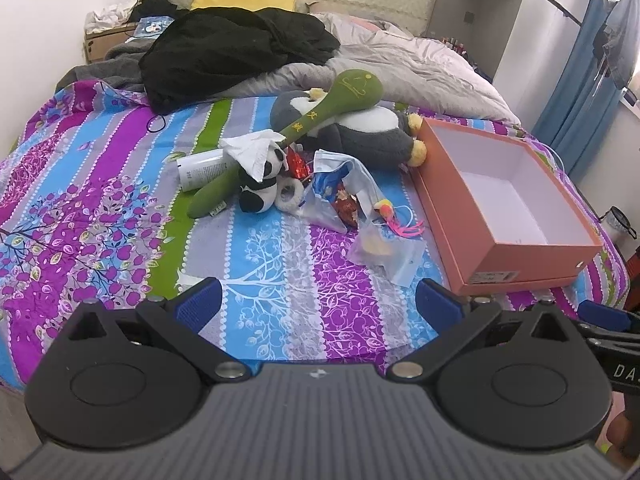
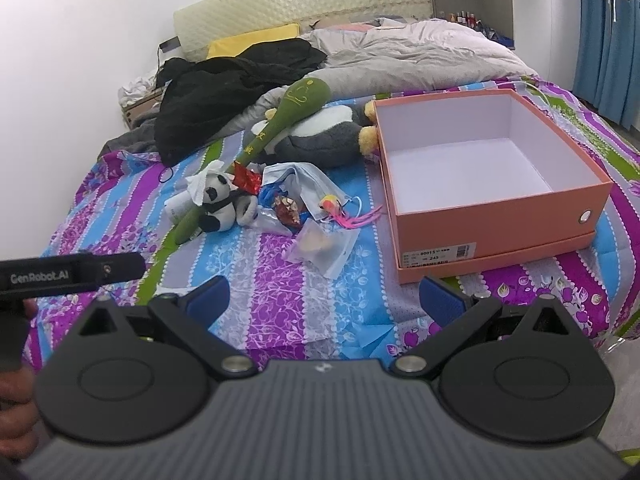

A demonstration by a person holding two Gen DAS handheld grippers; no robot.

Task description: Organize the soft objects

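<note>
A heap of soft things lies mid-bed: a small panda plush (image 1: 260, 188) (image 2: 216, 200), a long green plush mallet (image 1: 316, 120) (image 2: 280, 120) across a big grey-and-white penguin plush (image 1: 360, 132) (image 2: 320, 140), a crumpled tissue (image 1: 256, 152), face masks (image 1: 344, 172) (image 2: 308, 184) and snack bags (image 1: 384, 252) (image 2: 320, 248). An orange box (image 1: 520, 256) (image 2: 500, 224) stands open and hollow to the right. My left gripper (image 1: 318, 304) and right gripper (image 2: 324, 300) hover open near the bed's front edge, holding nothing.
A white bottle (image 1: 200, 168) lies left of the panda. Black clothing (image 1: 236, 52) (image 2: 232, 80), a grey quilt (image 1: 400, 64) (image 2: 420, 52) and a yellow pillow (image 1: 240, 0) fill the bed's far end. Blue curtains (image 2: 608, 32) hang at right. A person's hand (image 2: 16, 396) holds the left gripper.
</note>
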